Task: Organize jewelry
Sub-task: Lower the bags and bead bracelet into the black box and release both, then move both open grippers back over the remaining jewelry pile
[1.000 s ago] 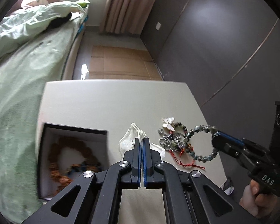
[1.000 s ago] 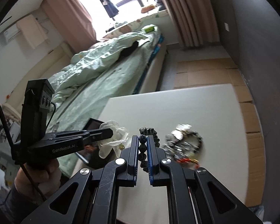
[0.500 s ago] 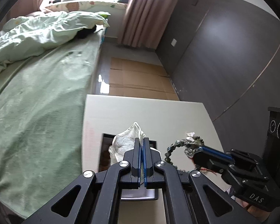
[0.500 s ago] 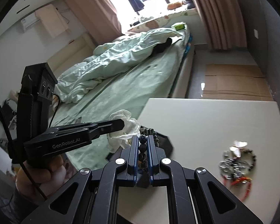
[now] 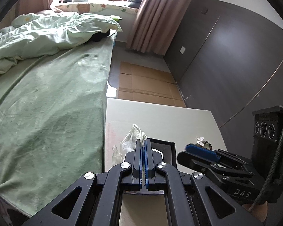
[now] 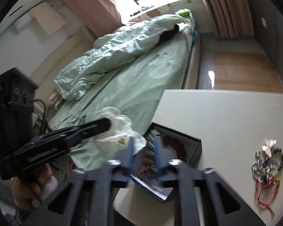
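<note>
Nearest the lens, the right gripper [image 6: 144, 147] hangs directly over the open black box [image 6: 196, 153]. Its jaws are now spread. Half a second ago they were pinching a dark bead bracelet, and nothing shows between them now. The right wrist view is smeared by motion, so I cannot make out the dark bracelet itself. Judging by the open jaws right above the box, it has most likely just dropped inside. A brown bead bracelet [image 6: 174, 145] is visible in the box.

Just left of the box, the left gripper [image 6: 105, 125] has its jaws pressed together on a crumpled white plastic bag [image 6: 120, 131]. The bag is held up beside the box rim, clear of the opening. A second ago that bag was low over the desk, so it has been lifted out of the way.

Well to the right of the box, a tangle of silvery charms, beads and red cord [image 6: 268, 163] lies on the desk [image 6: 226, 116], untouched. So one piece seems stowed and this heap is still to be sorted; the likely next step is a trip back to it.

Beyond the box, past the desk's far-left edge, is the green-covered bed [image 6: 141, 79].
</note>
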The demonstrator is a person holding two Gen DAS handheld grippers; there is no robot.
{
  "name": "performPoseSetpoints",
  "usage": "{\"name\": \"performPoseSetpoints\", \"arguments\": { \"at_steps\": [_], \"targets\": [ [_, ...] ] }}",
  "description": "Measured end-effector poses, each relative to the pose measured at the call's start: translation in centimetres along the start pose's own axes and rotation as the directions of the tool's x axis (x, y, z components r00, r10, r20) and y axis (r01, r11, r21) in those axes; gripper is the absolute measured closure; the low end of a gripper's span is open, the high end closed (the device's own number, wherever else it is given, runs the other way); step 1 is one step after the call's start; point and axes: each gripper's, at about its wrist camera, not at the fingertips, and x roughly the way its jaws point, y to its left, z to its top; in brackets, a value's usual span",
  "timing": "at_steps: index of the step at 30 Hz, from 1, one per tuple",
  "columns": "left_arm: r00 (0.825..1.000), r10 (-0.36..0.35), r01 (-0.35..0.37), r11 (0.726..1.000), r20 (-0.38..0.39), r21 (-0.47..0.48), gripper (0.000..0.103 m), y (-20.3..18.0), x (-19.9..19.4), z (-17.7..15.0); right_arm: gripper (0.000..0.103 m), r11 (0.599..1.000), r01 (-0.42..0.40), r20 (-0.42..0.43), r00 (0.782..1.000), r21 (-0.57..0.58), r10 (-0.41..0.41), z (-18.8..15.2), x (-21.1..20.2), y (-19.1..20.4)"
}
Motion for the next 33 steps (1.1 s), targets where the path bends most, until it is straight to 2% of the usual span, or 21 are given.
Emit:
{"name": "performPoseSetpoints", "arguments": {
  "at_steps": [1,9,13,15,17,19,22,31,33],
  "targets": [
    [1.0,-0.004,0.004,1.0,0.0,0.004,0.102,0.0,0.0,0.0,0.06,1.0,0.01,0.006,1.0,0.007,-0.01,-0.2,-0.2,-0.1],
    [0.998,-0.043,0.044,0.999,-0.035,0.024,0.102,-1.6,1.8,-0.5,0.059,0.994,0.083,0.054,0.995,0.07,-0.087,-2.4,-4.5,-2.1],
    [0.99,-0.102,0.105,0.994,-0.101,0.029,0.097,-2.5,3.4,-0.6,0.051,0.983,0.111,0.086,0.988,0.146,-0.125,-4.6,-7.1,-4.2],
    [0.99,-0.078,0.084,0.995,-0.119,0.045,0.087,-3.1,3.7,-0.9,0.051,0.976,0.12,0.092,0.986,0.179,-0.138,-5.7,-8.0,-5.3],
    [0.992,-0.063,0.068,0.997,-0.11,0.044,0.057,-3.5,3.7,-1.2,0.051,0.971,0.122,0.097,0.985,0.208,-0.144,-6.6,-8.7,-6.1],
    [0.993,-0.069,0.073,0.997,-0.09,0.039,0.041,-3.7,3.5,-1.5,0.051,0.966,0.122,0.105,0.983,0.229,-0.149,-7.4,-9.5,-6.8],
    [0.995,-0.059,0.064,0.996,-0.081,0.058,0.04,-4.6,3.1,-1.9,0.051,0.96,0.127,0.12,0.98,0.25,-0.161,-8.5,-10.8,-7.8],
    [0.991,-0.087,0.098,0.989,-0.102,0.106,0.04,-8.7,3.5,-3.1,0.051,0.938,0.167,0.134,0.967,0.305,-0.216,-10.8,-14.6,-11.1],
    [0.99,-0.096,0.109,0.986,-0.107,0.123,0.04,-9.8,3.7,-3.4,0.047,0.933,0.176,0.137,0.964,0.313,-0.227,-11.1,-15.2,-11.5]
  ]
}}
